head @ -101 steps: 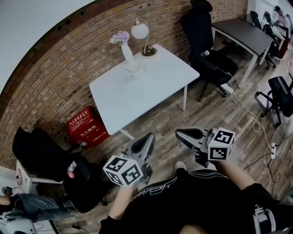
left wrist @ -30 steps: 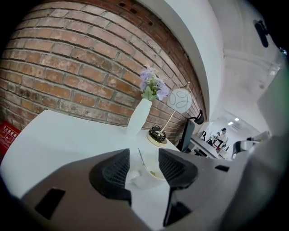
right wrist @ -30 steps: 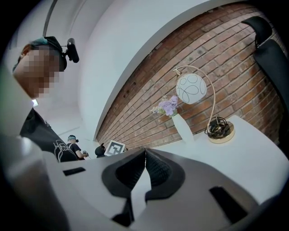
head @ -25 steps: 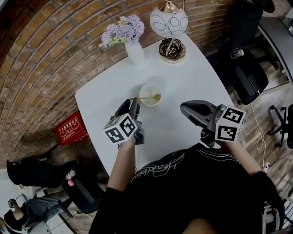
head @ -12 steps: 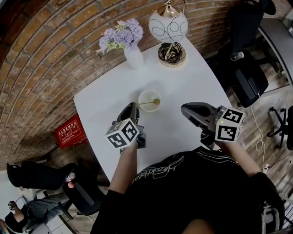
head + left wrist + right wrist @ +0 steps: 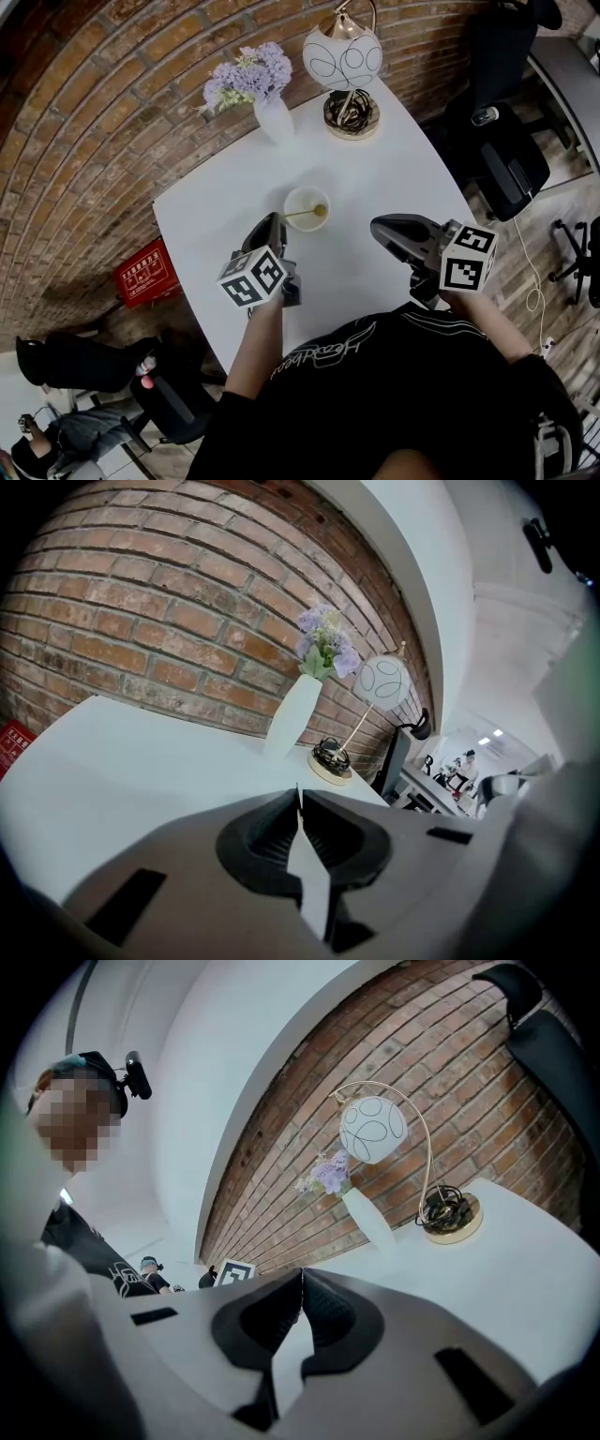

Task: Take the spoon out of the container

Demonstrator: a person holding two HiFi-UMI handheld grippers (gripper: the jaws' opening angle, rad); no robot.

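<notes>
On the table point(image 6: 375, 178) before vase point(image 6: 275, 120) and lamp point(image 6: 343, 56), left gripper point(image 6: 274, 221) fingers are closing on the container's point(image 6: 292, 196) spoon point(image 6: 302, 214); right gripper point(image 6: 377, 227) clenched.

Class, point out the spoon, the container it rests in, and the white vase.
spoon point(image 6: 321, 209): head view, on its scoop end.
container point(image 6: 307, 188): head view, on its far rim.
vase point(image 6: 277, 122): head view, on its white body.

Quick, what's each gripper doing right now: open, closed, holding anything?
Left gripper: jaws closing, almost together, pinching the spoon by its thin handle.
Right gripper: jaws shut, nothing between them.
</notes>
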